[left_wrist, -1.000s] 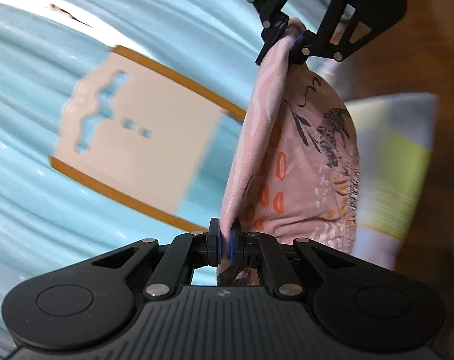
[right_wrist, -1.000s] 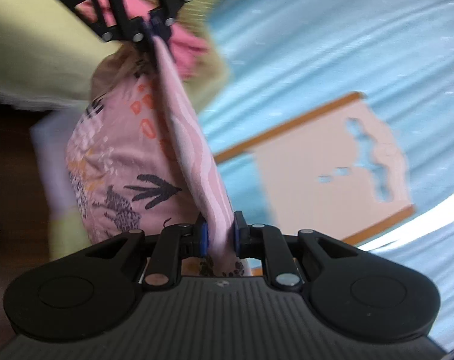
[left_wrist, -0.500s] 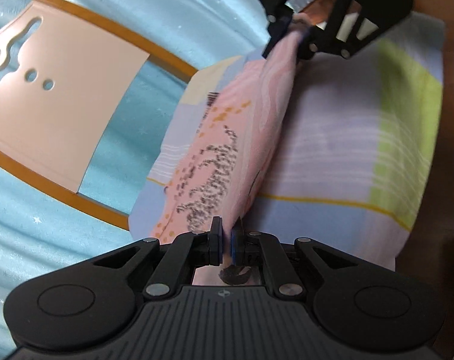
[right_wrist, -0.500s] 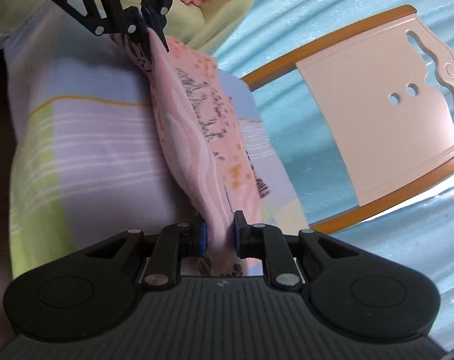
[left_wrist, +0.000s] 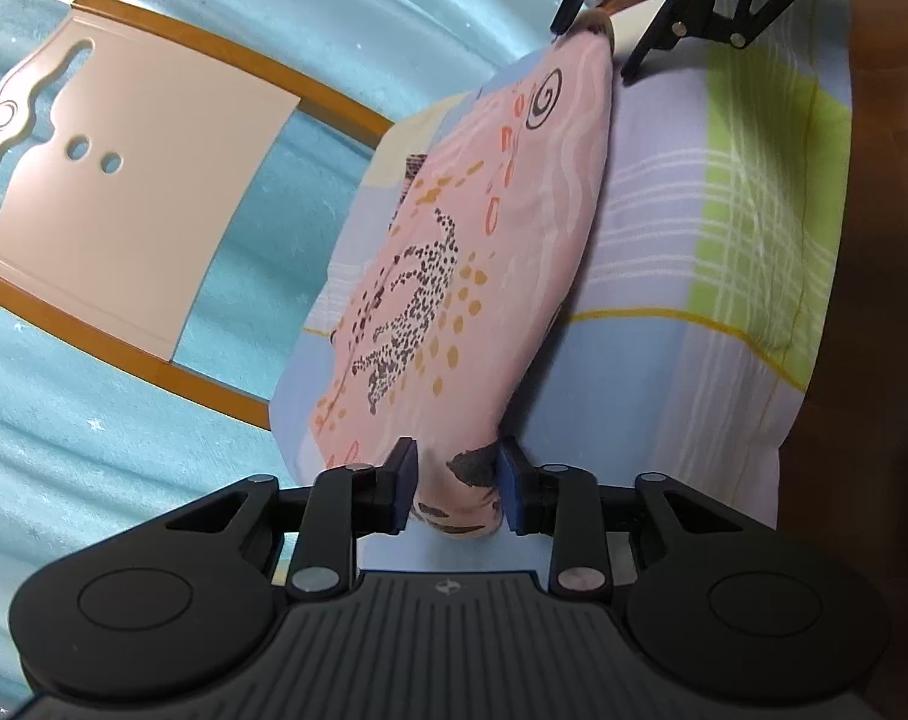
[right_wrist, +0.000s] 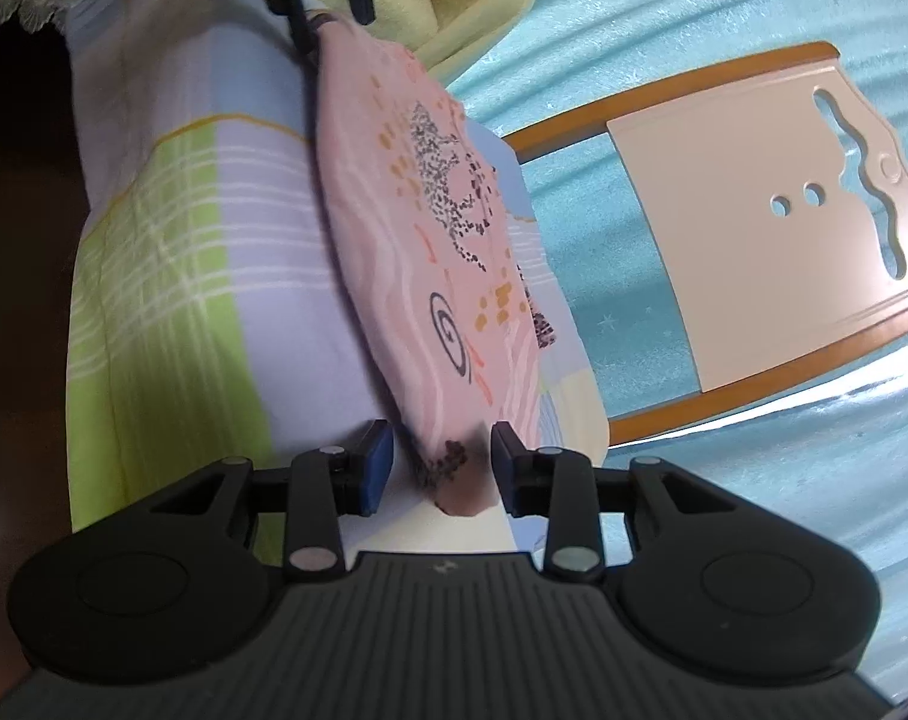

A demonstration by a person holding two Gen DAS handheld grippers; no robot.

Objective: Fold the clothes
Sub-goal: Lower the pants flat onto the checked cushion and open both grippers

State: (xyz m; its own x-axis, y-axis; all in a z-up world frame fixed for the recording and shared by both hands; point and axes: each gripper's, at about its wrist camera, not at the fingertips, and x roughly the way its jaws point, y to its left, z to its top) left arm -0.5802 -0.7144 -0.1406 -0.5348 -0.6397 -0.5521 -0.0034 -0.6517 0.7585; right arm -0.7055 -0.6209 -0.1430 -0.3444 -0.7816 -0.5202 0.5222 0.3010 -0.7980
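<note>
Pink patterned garment (left_wrist: 484, 252) lies on plaid cloth (left_wrist: 724, 228) — left tool (left_wrist: 457, 489), right tool (right_wrist: 438, 468) both spread, gripping nothing.

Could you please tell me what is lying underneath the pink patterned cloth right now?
The pink patterned cloth rests on a folded checked cloth in lilac, green and pale blue, which lies on the light blue cover. The part of the checked cloth directly beneath it is hidden.

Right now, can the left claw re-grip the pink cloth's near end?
Probably yes. The left claw is open with the pink cloth lying between its fingers on the checked pillow; nothing blocks it.
</note>
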